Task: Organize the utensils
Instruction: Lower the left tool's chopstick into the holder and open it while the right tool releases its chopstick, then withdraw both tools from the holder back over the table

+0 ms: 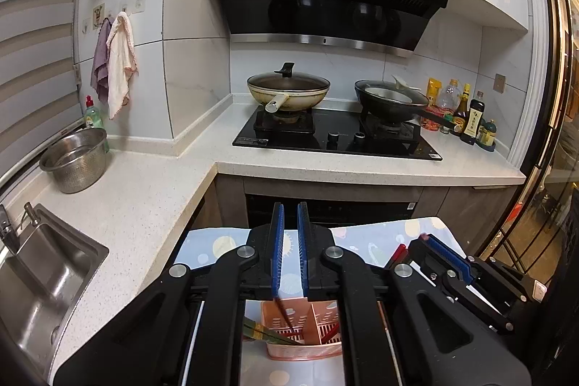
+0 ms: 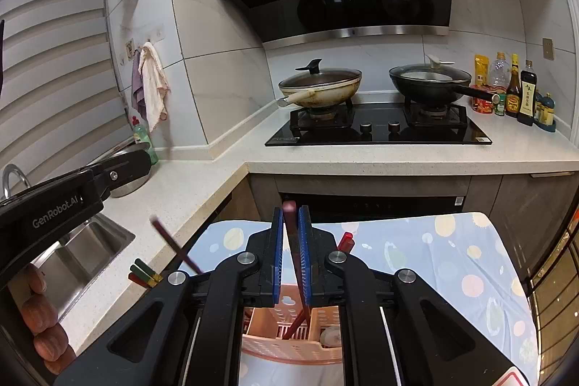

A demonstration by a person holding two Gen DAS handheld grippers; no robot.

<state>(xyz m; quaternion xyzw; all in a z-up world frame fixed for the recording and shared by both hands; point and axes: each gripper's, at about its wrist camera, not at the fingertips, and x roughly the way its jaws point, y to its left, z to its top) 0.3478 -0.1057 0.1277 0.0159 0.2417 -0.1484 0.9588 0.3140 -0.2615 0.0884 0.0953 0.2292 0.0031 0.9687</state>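
Note:
A pink slotted utensil basket stands on the dotted blue tablecloth right under both grippers. My right gripper is shut on a dark red chopstick whose lower end reaches into the basket. My left gripper hovers over the basket, its blue pads nearly together with nothing between them. Another dark red chopstick leans out of the basket to the left, passing below the left gripper. Green, yellow and red chopsticks stick out beside it. Two red chopstick ends show by the right finger.
A steel sink and a colander sit on the counter to the left. The hob at the back carries two lidded woks, with sauce bottles at its right. A person's fingers grip the left tool.

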